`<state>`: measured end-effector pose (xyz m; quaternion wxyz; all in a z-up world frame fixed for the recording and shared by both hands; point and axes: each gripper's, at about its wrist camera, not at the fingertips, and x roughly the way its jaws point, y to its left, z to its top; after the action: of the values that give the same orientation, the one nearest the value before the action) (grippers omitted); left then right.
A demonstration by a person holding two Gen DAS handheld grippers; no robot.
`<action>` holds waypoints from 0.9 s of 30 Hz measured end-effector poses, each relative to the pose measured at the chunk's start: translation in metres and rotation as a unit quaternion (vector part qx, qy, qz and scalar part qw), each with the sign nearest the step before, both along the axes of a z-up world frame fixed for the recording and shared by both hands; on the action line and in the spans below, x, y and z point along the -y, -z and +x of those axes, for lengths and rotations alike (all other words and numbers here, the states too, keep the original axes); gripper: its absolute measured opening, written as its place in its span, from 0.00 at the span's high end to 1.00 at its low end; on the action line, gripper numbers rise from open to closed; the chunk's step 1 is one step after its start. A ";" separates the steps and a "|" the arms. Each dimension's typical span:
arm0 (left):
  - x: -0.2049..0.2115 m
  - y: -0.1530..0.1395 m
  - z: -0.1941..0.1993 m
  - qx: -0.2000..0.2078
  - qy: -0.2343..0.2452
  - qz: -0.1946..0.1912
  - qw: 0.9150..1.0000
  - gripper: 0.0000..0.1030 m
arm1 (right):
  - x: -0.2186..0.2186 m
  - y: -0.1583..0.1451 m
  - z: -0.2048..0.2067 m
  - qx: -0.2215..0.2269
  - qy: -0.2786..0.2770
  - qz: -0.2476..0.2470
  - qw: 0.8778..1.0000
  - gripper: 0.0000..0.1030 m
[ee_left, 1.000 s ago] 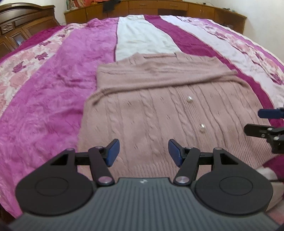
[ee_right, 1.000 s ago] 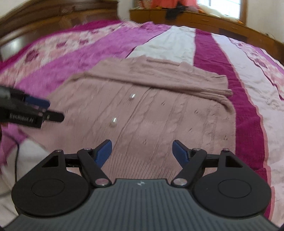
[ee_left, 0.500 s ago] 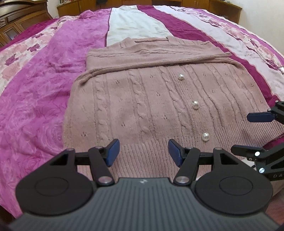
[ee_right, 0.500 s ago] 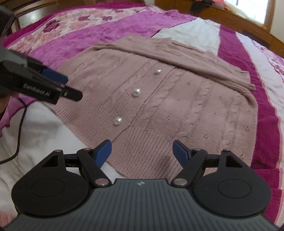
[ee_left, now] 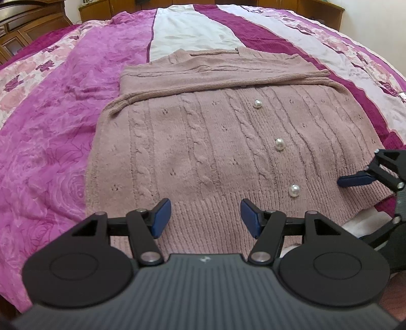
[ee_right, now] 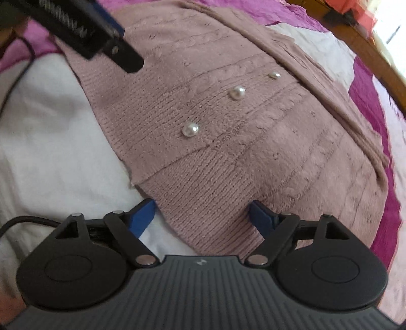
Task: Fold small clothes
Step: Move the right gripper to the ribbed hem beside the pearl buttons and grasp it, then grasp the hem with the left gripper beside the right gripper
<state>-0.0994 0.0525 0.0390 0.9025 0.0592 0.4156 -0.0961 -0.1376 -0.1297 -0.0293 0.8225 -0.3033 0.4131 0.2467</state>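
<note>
A dusty-pink cable-knit cardigan (ee_left: 203, 142) with three pearl buttons lies flat on the bed, sleeves folded across its top. It fills the right wrist view (ee_right: 241, 142) too. My left gripper (ee_left: 205, 217) is open and empty, low over the ribbed hem left of the buttons. My right gripper (ee_right: 201, 217) is open and straddles the hem's near corner, close to the knit. The right gripper also shows at the right edge of the left wrist view (ee_left: 355, 179). The left gripper's finger crosses the top left of the right wrist view (ee_right: 101, 38).
The bedspread (ee_left: 63, 127) has magenta, white and floral stripes. A white patch of cover (ee_right: 50, 142) lies under the hem. A black cable (ee_right: 15, 83) trails at the left. Wooden cabinets (ee_left: 33, 22) stand beyond the bed.
Both grippers have dropped and moved forward to the cardigan's hem. The right gripper came in much closer and now straddles the hem corner. Both stayed open.
</note>
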 end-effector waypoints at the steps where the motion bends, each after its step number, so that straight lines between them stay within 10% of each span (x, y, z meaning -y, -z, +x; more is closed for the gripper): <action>1: 0.000 0.000 0.000 0.001 0.000 -0.001 1.000 0.40 | -0.001 0.001 0.001 0.008 -0.001 -0.002 1.000 0.17; 10: -0.002 0.001 0.000 0.003 0.007 -0.002 1.000 0.39 | 0.010 -0.011 0.003 0.070 0.046 0.036 0.996 0.77; 27: 0.025 0.010 -0.017 0.000 0.122 -0.014 0.992 0.39 | 0.039 -0.039 0.012 0.064 0.125 0.159 0.977 0.85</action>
<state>-0.1167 0.0278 0.0288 0.8847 0.0965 0.4040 -0.2116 -0.1252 -0.1689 0.0096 0.9091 -0.1298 0.3502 0.1843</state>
